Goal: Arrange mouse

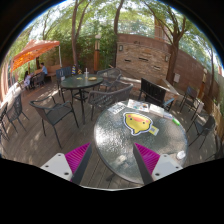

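A round glass table (120, 140) stands just ahead of my fingers. On it, beyond the fingers, lies a yellow and white mouse pad (140, 117) with a small dark mouse (138, 125) on it. My gripper (112, 150) is open, its magenta pads spread wide over the table's near edge, with nothing between them. It is well short of the mouse.
This is an outdoor patio with a wooden deck. A second round table (82, 81) with metal chairs (55, 108) stands to the left. More chairs (195, 105) are at the right, and a brick wall (140, 55) and trees are behind. A small white object (181, 154) lies near the table's right edge.
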Tool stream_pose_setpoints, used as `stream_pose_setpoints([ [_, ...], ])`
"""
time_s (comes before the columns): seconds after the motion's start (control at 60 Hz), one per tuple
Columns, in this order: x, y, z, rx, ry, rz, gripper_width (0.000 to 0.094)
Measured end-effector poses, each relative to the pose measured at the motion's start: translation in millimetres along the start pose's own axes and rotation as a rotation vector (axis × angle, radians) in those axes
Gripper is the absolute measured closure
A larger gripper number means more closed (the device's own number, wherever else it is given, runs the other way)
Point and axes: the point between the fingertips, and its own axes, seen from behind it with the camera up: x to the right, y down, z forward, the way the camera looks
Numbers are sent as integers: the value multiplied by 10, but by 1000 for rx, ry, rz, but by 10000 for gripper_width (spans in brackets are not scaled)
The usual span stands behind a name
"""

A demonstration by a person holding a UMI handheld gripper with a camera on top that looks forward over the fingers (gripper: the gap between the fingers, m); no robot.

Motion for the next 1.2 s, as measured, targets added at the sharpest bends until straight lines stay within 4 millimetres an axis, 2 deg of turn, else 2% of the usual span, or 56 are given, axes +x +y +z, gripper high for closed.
stream_pose_setpoints([
  [0.1,109,109,-1,-25,17,7,78],
  [0.117,131,150,-22,-30,20,10,79],
  [0.133,202,180,-169,-38,18,13,79],
  [0.183,296,283,-219,-53,23,26,81],
  [0.2,285,324,-106,-57,29,31,79],
  [0.217,360,349,-43,-63,29,35,81],
  [0.233,395,402,-41,-70,32,40,81],
  [0.25,402,488,-158,-77,36,43,80],
  [0.283,480,606,-161,-94,42,52,77],
  [0.3,550,645,-47,-104,45,57,79],
  [0.317,566,742,-169,-112,49,63,80],
  [0.333,643,789,-54,-122,52,69,81],
  [0.35,697,838,-33,-132,57,75,83],
  [0.367,726,954,-124,-138,64,81,81],
  [0.433,1002,1239,-100,-168,96,99,84],
  [0.517,1481,1582,-18,-195,151,116,82],
  [0.533,1624,1570,29,-206,161,120,81],
  [0.55,1691,1686,15,-203,174,124,78],
  [0.65,2378,1968,195,-212,248,151,78],
  [0.75,3049,2099,436,-187,306,174,63],
  [0.767,3127,2053,503,-185,318,180,63],
  [0.783,3265,2128,543,-176,319,188,63],
  [0.917,3953,2143,1000,-122,344,237,66],
  [1.05,4415,2157,1472,-108,330,308,81],
  [1.117,4553,2196,1653,-123,323,345,80],
  [1.2,4668,2148,1797,-119,309,387,77],
])
